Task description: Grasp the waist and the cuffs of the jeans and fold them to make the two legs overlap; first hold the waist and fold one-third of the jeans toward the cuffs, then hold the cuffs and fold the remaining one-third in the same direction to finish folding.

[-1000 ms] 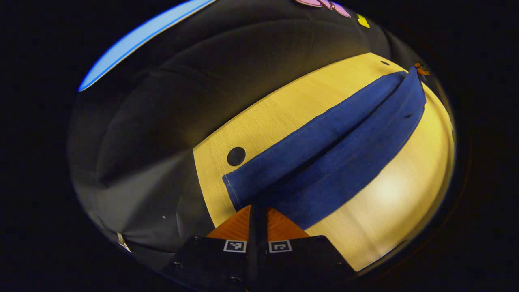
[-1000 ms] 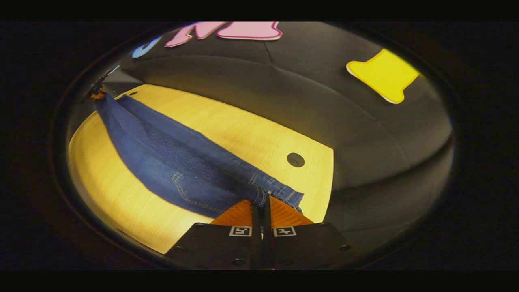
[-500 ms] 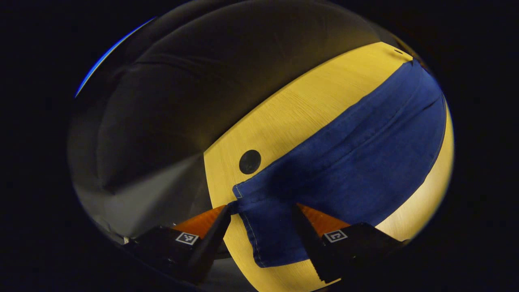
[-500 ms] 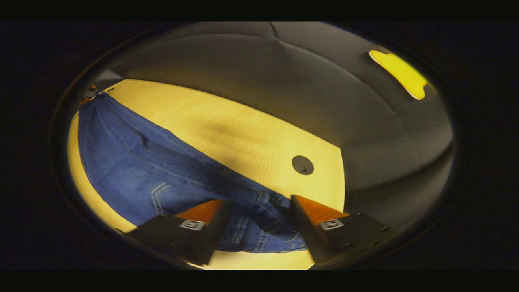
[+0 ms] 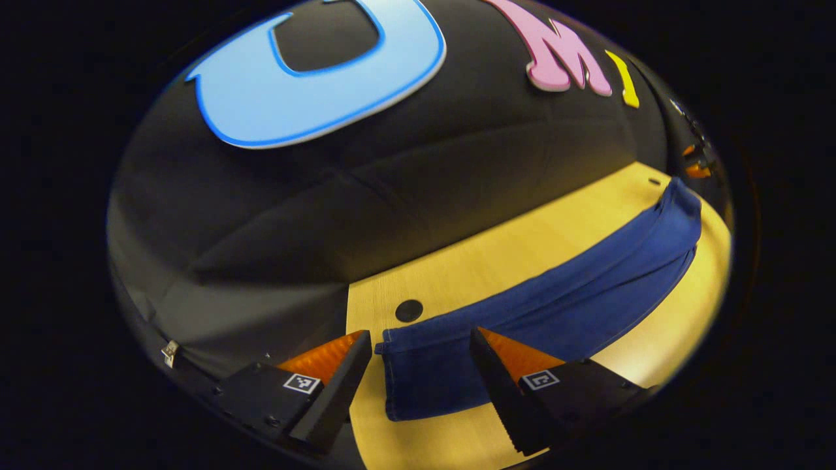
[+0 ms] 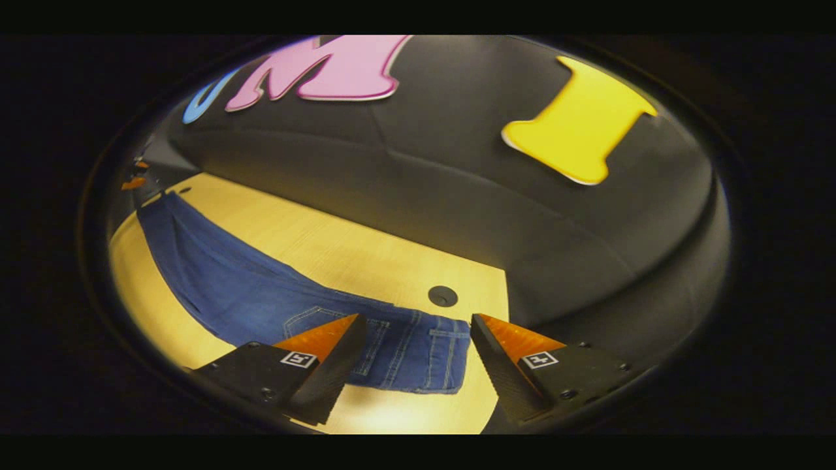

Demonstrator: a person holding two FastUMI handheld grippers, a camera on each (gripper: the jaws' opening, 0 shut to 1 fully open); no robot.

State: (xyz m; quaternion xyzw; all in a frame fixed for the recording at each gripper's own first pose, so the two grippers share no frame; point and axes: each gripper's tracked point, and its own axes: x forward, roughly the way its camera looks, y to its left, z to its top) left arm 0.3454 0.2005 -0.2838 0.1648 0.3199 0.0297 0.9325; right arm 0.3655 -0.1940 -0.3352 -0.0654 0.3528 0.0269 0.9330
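The jeans [image 5: 555,313] lie flat and stretched out along the tabletop [image 5: 496,261], folded lengthwise so that one leg lies over the other. In the left gripper view the cuff end [image 5: 424,375] lies nearest, its hem close to the tabletop's near edge, and the cloth runs away toward the far right. In the right gripper view the waist end [image 6: 411,352] lies nearest, with belt loops and a stitched back pocket [image 6: 310,320] showing, and the legs run off to the far left.

The left claw [image 5: 421,343] is spread wide above the cuffs, one finger to each side of the hem, neither finger pressing on the cloth. The right claw [image 6: 415,326] is likewise spread wide above the waist, its fingers apart and clear of the denim.

A small dark round hole [image 5: 409,311] sits in the tabletop just beside the cuffs; another one [image 6: 443,296] sits just beyond the waistband. In each view the other claw shows small at the far end of the jeans. Behind the tabletop hangs the booth's black cloth wall [image 6: 457,189].
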